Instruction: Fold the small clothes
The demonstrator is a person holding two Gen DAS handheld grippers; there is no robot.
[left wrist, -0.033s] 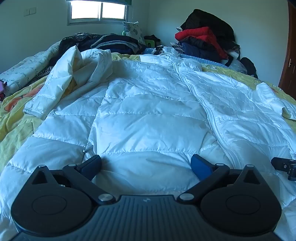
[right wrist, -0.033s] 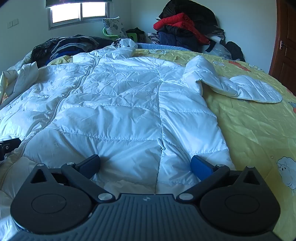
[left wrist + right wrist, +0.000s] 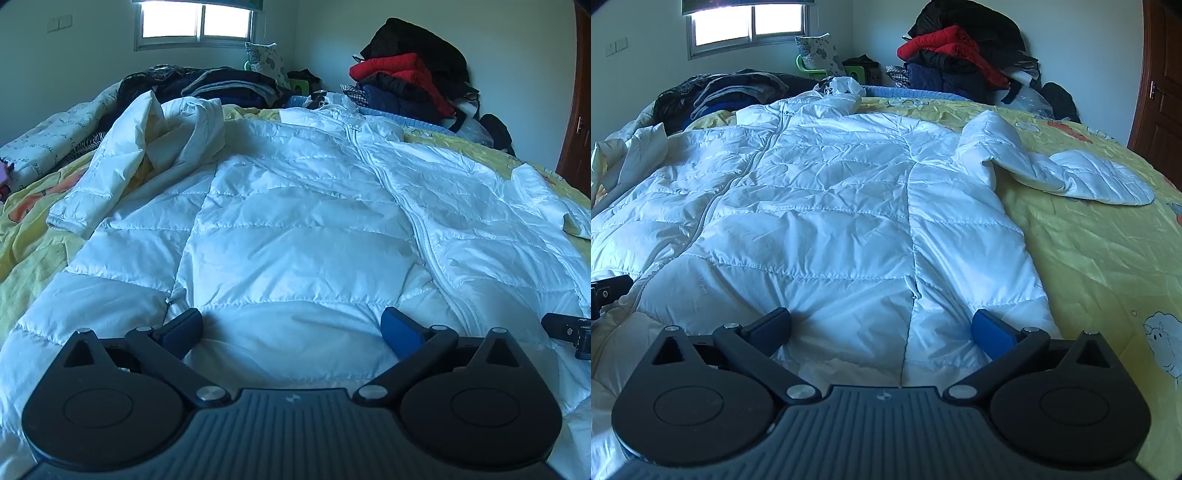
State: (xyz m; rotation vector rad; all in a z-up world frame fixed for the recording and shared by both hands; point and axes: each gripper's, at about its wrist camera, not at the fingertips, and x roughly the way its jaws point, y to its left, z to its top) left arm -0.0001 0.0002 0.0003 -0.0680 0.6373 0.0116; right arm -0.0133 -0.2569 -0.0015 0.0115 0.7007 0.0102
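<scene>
A white quilted puffer jacket point(image 3: 295, 229) point(image 3: 831, 206) lies zipped and front-up on a yellow bed sheet point(image 3: 1108, 258), hem towards me. Its left sleeve point(image 3: 122, 173) is bunched up and bent back at the far left. Its right sleeve point(image 3: 1071, 173) lies stretched out on the sheet. My left gripper point(image 3: 291, 325) is open, its blue pads wide apart over the left half of the hem. My right gripper point(image 3: 882, 324) is open too, straddling the side seam at the right half of the hem. Neither pinches the fabric. Each gripper's tip shows at the edge of the other's view.
A heap of red, black and navy clothes point(image 3: 953, 62) is piled against the far wall. More dark clothes point(image 3: 207, 85) and a patterned pillow point(image 3: 264, 59) lie at the bed's far end. A wooden door point(image 3: 1160, 81) stands at the right.
</scene>
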